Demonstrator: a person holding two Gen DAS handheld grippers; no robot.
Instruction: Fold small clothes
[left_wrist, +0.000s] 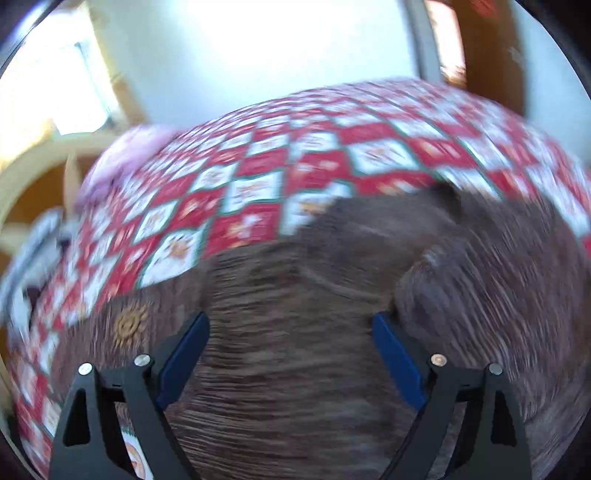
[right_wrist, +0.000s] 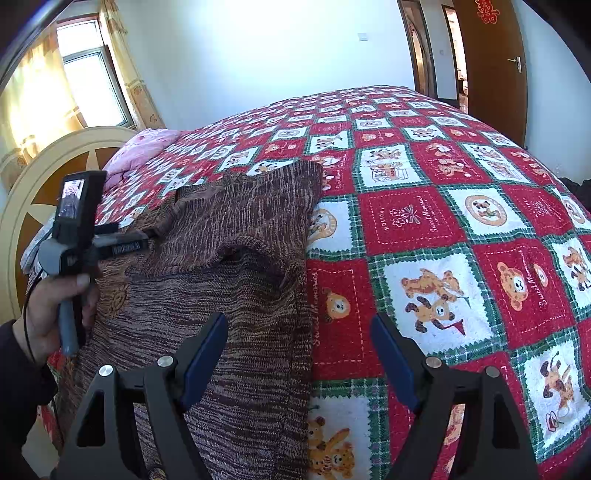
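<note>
Bed (right_wrist: 424, 221): checked quilt lies bare and passable right of and beyond the brown knit sweater (right_wrist: 236, 280), which covers the near left part; pink pillow (right_wrist: 140, 147) and headboard (right_wrist: 48, 173) bound the sweater's far left side.

The bed (right_wrist: 424, 110) wears a red, white and green checked cover (right_wrist: 413, 221). A brown knitted garment (right_wrist: 236, 280) lies on its left part. A pink pillow (right_wrist: 140, 147) sits near the headboard (right_wrist: 33, 192).

Brown marled knit sweater (right_wrist: 236, 280); red, white, green bear-print checked bedspread (right_wrist: 424, 221); blue fingers (right_wrist: 205, 354)
</note>
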